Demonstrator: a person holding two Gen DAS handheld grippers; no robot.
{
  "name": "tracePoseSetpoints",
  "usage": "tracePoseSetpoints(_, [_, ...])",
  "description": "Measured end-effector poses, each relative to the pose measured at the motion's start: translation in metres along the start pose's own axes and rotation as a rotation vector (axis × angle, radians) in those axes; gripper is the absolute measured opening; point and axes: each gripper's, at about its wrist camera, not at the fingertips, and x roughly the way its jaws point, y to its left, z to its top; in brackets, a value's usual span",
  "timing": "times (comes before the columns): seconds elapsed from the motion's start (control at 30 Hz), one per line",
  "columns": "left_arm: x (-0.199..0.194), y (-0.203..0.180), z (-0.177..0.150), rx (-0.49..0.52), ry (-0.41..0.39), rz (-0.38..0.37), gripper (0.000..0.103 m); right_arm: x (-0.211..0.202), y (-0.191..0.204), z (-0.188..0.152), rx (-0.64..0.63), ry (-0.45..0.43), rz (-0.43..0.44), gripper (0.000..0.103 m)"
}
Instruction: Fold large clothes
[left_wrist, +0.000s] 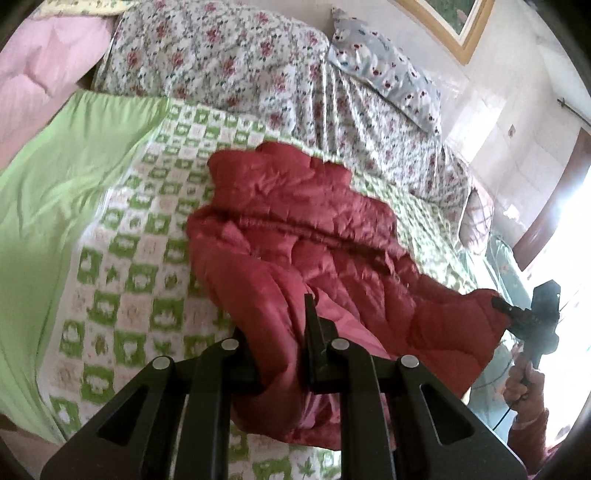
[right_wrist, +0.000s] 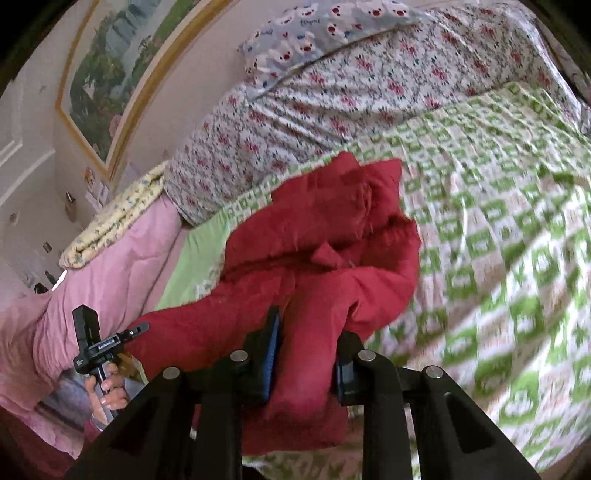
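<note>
Red padded jacket (left_wrist: 295, 229) lies on the bed's green checked blanket (left_wrist: 140, 280). In the left wrist view the left hand-held gripper (left_wrist: 280, 332) is clenched on its near hem. In the right wrist view the right hand-held gripper (right_wrist: 306, 354) grasps another bunch of it. This looks like the lifting step of a fold; next, both corners likely need carrying together toward the collar.

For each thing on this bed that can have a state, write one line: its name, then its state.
red padded jacket: bunched, near edge lifted by both grippers
left gripper: shut on jacket
right gripper: shut on jacket
green checked blanket: spread flat
floral quilt: heaped
pillow: lying on the quilt
</note>
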Motion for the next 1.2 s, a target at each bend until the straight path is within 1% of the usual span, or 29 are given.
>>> tracePoseSetpoints(0.3, [0.016,-0.008,0.06,0.017,-0.059,0.02,0.014,0.018,0.003,0.059,-0.006,-0.062,0.008,0.023])
tracePoseSetpoints(0.53, [0.047,-0.003,0.118,-0.033,-0.083,0.032,0.014,0.048,-0.004,0.11,0.015,-0.109,-0.019,0.022])
tracePoseSetpoints(0.67, [0.076,0.003,0.154,-0.066,-0.081,0.052,0.014,0.073,-0.015,0.143,0.043,-0.14,-0.039,0.022])
tracePoseSetpoints(0.73, [0.091,0.005,0.17,-0.073,-0.075,0.062,0.014,0.089,-0.026,0.159,0.079,-0.15,-0.043,0.022])
tracePoseSetpoints(0.87, [0.127,0.013,0.201,-0.089,-0.05,0.088,0.014,0.118,-0.046,0.183,0.127,-0.149,-0.054,0.023])
tracePoseSetpoints(1.0, [0.167,0.025,0.225,-0.128,-0.018,0.115,0.015,0.151,-0.065,0.201,0.167,-0.143,-0.089,0.023])
tracePoseSetpoints(1.13, [0.202,0.035,0.238,-0.15,0.014,0.145,0.015,0.181,-0.091,0.212,0.231,-0.132,-0.111,0.023])
tracePoseSetpoints(1.2, [0.217,0.041,0.241,-0.161,0.029,0.149,0.015,0.195,-0.103,0.216,0.25,-0.12,-0.127,0.023])
